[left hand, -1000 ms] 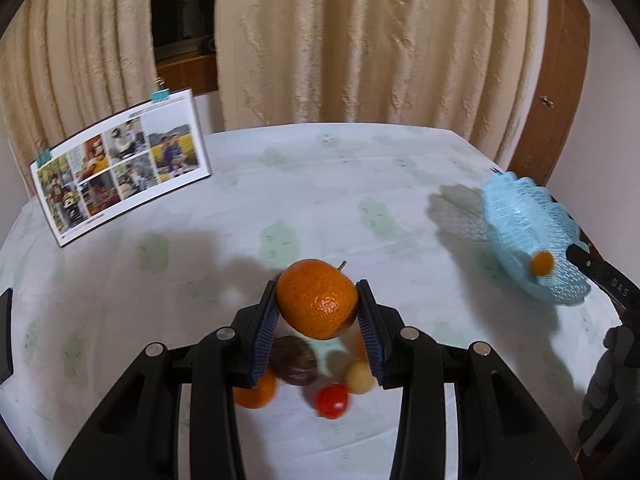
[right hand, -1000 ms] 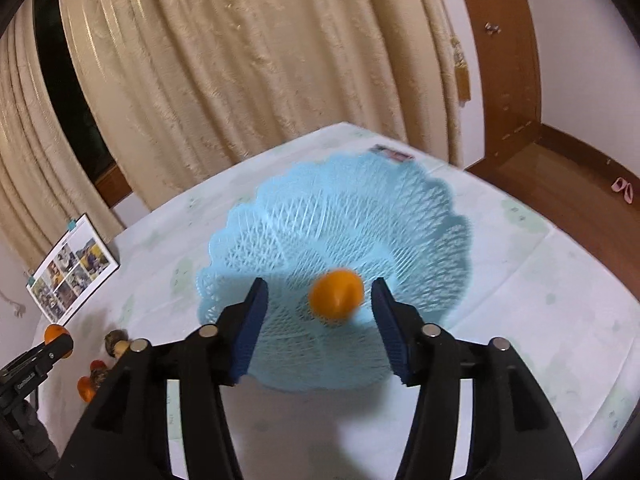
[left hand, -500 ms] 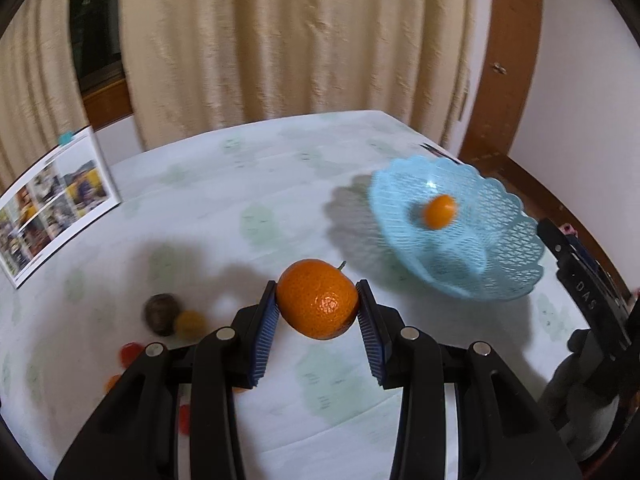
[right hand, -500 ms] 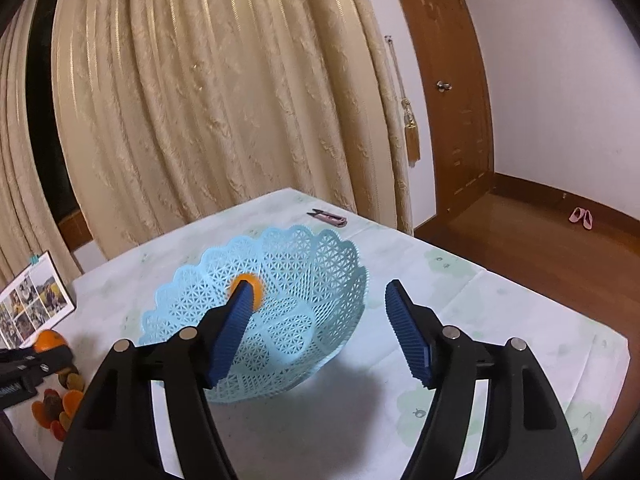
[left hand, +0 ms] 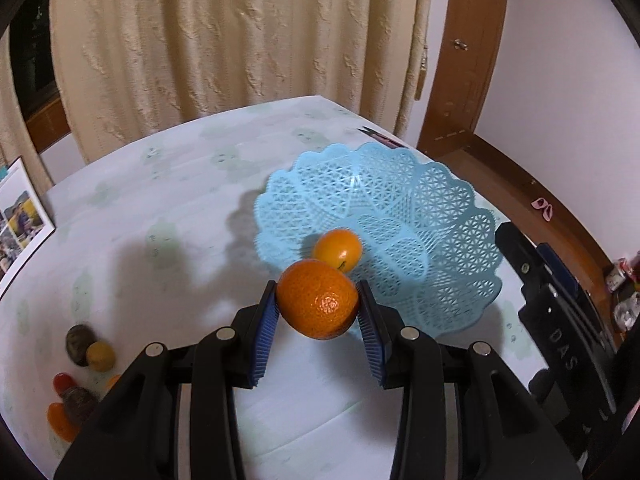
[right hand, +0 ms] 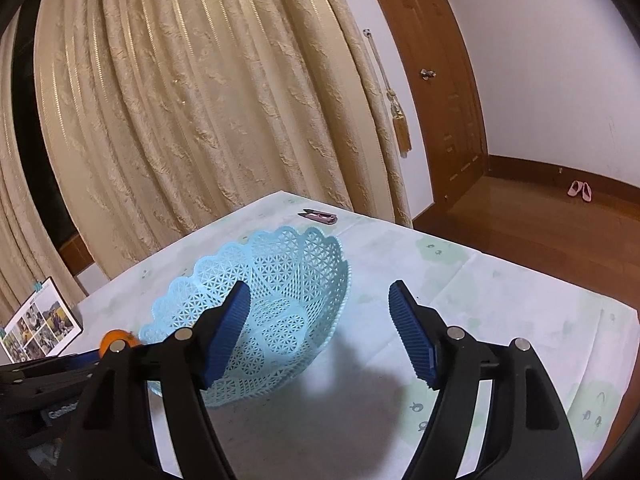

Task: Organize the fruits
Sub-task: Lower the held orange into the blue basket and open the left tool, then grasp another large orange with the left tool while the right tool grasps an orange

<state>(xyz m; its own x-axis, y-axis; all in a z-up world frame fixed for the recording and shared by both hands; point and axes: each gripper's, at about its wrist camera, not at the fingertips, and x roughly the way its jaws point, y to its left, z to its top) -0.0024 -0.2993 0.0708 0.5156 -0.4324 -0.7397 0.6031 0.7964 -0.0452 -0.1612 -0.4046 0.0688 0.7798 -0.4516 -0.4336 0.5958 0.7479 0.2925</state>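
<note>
Two grippers: left [left hand: 318, 312] clamps an orange [left hand: 317, 305] beside the basket [left hand: 440, 216]; right [right hand: 320, 328] gapes, holding nothing.

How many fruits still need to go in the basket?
One small orange fruit already sits in the blue basket. The left gripper holds an orange near the rim. About six fruits remain on the table.

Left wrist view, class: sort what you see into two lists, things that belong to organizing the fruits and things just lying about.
Belongs to the job:
- large orange held in the left tongs
- blue basket
- small orange in the basket
- loose fruits on the table

Just lying about:
- photo board
- small clippers
- curtain
</note>
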